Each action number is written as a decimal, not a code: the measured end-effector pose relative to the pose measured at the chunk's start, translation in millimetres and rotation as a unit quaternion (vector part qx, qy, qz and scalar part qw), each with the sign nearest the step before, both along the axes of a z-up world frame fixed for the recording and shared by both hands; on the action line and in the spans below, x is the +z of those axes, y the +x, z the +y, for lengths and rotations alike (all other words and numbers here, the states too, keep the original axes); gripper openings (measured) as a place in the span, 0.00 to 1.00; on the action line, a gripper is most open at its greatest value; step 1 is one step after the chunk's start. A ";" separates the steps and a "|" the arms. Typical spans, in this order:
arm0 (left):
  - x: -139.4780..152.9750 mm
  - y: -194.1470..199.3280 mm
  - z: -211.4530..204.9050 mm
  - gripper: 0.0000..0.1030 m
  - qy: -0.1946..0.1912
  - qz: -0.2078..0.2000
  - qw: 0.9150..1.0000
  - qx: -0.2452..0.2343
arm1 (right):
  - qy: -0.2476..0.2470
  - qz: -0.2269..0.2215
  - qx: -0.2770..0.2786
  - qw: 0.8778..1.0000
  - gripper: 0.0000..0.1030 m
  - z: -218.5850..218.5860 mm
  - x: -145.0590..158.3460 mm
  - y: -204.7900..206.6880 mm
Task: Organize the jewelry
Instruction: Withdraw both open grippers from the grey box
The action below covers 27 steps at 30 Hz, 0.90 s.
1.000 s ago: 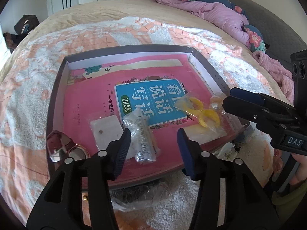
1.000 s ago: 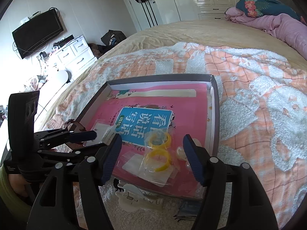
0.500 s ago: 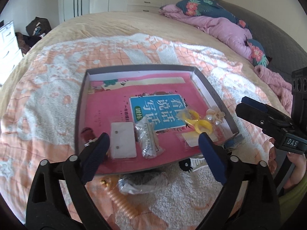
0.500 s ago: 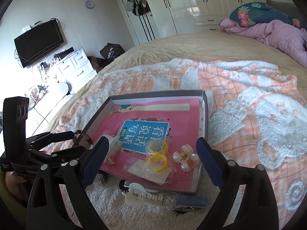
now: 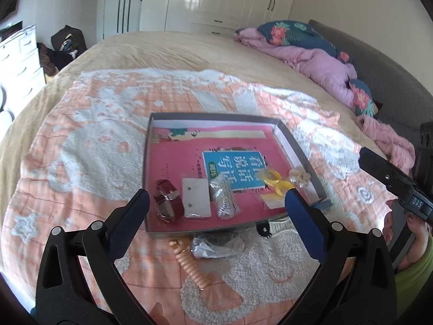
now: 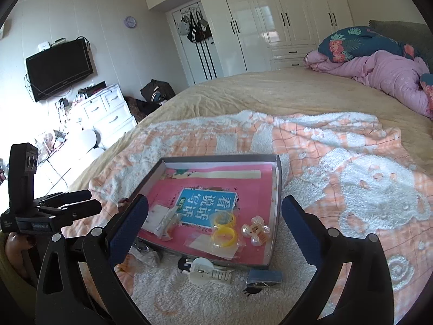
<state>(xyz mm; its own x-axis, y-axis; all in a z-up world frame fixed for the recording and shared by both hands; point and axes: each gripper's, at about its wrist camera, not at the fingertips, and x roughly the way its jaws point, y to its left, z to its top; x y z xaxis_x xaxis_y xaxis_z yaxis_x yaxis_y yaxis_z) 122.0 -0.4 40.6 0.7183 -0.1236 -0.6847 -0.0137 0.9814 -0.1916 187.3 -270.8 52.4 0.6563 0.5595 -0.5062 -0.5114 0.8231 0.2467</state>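
Lying ahead of open left claw: watch.

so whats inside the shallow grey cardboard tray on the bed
A pink book lines the shallow grey cardboard tray, carrying a red-strapped watch, white earring card, bagged chain, yellow rings, pearl clip. Tray floor hidden.

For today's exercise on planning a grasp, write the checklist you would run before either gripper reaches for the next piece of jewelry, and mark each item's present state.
1. Left gripper open and holding nothing: ok.
2. Right gripper open and holding nothing: ok.
3. Shallow grey cardboard tray lies flat on the blanket: ok.
4. All pieces inside the tray: not ok; peach spiral hair tie, clear plastic bag and white hair claw lie outside.
5. Bag's contents identified: cannot tell.
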 end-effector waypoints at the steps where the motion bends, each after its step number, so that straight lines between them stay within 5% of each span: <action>1: 1.6 -2.2 1.2 0.91 -0.001 -0.002 1.000 0.001 | 0.003 -0.003 -0.002 1.000 0.96 -1.8 3.5 -2.0; 12: 21.1 -28.0 14.0 0.91 -0.004 -0.026 1.000 0.005 | 0.006 -0.021 -0.006 1.000 0.96 -4.7 27.0 -25.5; 27: 9.5 -57.0 18.7 0.91 -0.014 -0.015 1.000 0.001 | -0.010 0.003 0.008 1.000 0.96 10.7 9.0 -52.7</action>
